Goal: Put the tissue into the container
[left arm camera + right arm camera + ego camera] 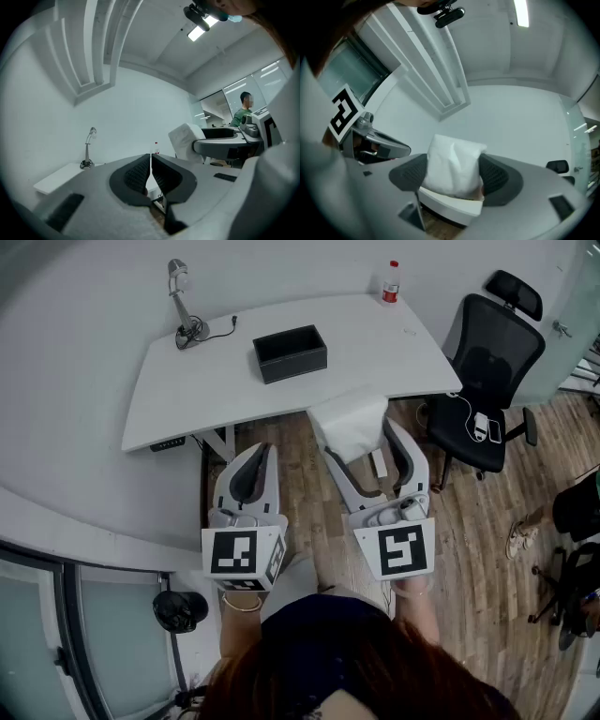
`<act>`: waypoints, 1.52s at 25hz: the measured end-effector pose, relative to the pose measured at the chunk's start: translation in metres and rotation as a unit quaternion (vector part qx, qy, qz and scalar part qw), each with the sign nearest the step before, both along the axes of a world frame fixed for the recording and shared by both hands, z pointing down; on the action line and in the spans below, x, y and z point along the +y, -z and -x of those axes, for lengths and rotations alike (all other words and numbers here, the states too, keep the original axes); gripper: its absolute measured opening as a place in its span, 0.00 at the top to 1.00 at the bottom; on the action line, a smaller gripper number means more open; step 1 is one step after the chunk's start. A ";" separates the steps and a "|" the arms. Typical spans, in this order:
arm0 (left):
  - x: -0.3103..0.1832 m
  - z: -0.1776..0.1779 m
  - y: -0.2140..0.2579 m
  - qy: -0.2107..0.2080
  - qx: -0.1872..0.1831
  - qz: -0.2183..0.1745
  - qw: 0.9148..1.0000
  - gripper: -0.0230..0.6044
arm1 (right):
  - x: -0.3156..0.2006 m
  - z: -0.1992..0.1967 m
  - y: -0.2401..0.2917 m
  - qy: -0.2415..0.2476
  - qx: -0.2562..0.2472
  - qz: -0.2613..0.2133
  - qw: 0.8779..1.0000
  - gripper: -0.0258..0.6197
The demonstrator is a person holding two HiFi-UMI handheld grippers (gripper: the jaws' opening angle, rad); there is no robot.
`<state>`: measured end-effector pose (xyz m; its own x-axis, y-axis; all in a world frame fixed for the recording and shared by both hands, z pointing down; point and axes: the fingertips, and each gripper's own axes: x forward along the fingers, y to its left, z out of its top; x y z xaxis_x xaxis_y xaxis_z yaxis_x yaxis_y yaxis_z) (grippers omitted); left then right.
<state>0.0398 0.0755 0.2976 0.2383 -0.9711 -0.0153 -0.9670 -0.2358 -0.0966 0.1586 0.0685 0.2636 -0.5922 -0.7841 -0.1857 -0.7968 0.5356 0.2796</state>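
The tissue (pixel 454 161) looks light, soft and squashy; the right gripper (pixel 357 439) clamps its sides, jaws wide; the left gripper (pixel 150 161) is closed and empty

Table (pixel 375 352): white; set against the wall
Middle of the worktop: a black open container (pixel 290 353) is placed
Back left corner: a gooseneck lamp (pixel 185 306) is stood; its cord (pixel 225 326) is laid beside it
Back right corner: a red-capped bottle (pixel 391 282) is stood upright
Floor (pixel 469 521): wood planks; a black office chair (pixel 487 371) is stood at the table's right edge
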 end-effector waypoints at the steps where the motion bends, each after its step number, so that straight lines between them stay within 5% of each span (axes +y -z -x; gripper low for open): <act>1: -0.002 0.003 0.000 0.000 0.001 0.000 1.000 0.92 | -0.002 0.002 0.000 0.000 -0.003 0.002 1.000 0.39; 38: -0.105 0.104 -0.008 -0.055 0.031 0.003 0.998 0.92 | -0.104 0.110 -0.008 -0.044 0.035 0.020 0.998 0.39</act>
<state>-0.0642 -0.0298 0.3056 0.3430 -0.9389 -0.0272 -0.9390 -0.3420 -0.0354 0.0482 -0.0355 0.2720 -0.5309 -0.8398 -0.1134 -0.8204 0.4759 0.3169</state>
